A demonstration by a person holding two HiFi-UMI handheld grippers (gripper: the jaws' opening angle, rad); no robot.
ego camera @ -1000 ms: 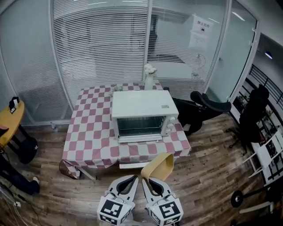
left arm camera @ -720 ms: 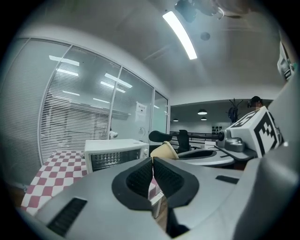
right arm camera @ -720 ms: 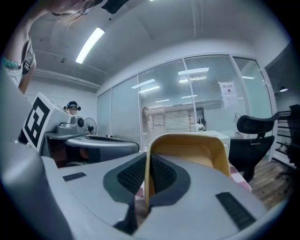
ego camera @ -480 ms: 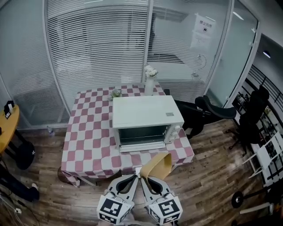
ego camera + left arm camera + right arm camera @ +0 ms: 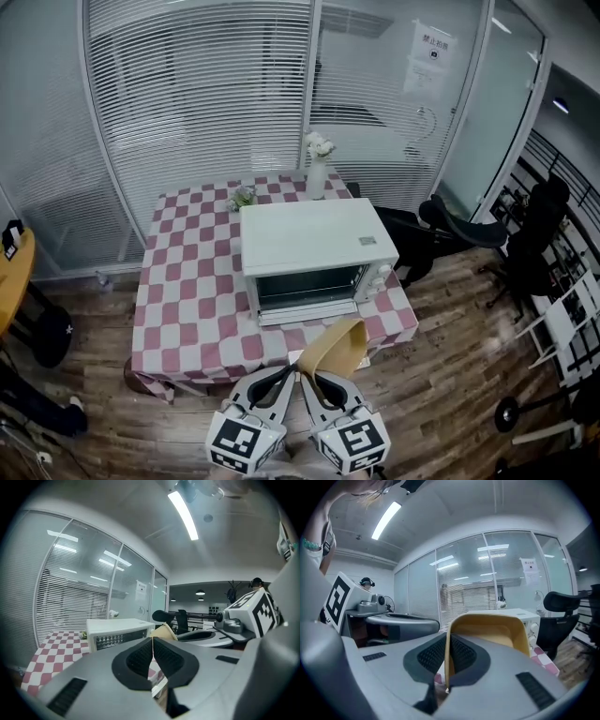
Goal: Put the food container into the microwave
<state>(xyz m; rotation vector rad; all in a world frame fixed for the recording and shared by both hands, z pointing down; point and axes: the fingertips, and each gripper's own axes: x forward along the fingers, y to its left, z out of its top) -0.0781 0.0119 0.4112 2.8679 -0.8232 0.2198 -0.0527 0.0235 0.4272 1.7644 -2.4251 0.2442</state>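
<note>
A white microwave (image 5: 314, 248) stands on the red-and-white checked table (image 5: 187, 281), its door shut and facing me. The tan food container (image 5: 336, 349) hangs tilted in front of the table's near edge. My right gripper (image 5: 314, 380) is shut on the container's wall (image 5: 487, 630), the rim pinched between its pads (image 5: 446, 658). Beside it, my left gripper (image 5: 281, 380) is shut with its pads pressed together (image 5: 153, 651) and nothing between them. The left gripper view shows the microwave (image 5: 117, 632) and the container's edge (image 5: 162, 631) ahead.
A white vase with flowers (image 5: 317, 169) and a small plant (image 5: 244, 197) sit behind the microwave. Black office chairs (image 5: 450, 225) stand right of the table. Glass walls with blinds run behind it. A yellow round table (image 5: 9, 272) is at the far left. The floor is wood.
The head view has drifted, so the table and microwave sit slightly further right and lower. Both grippers hold the same pose, and the container stays in the right one.
</note>
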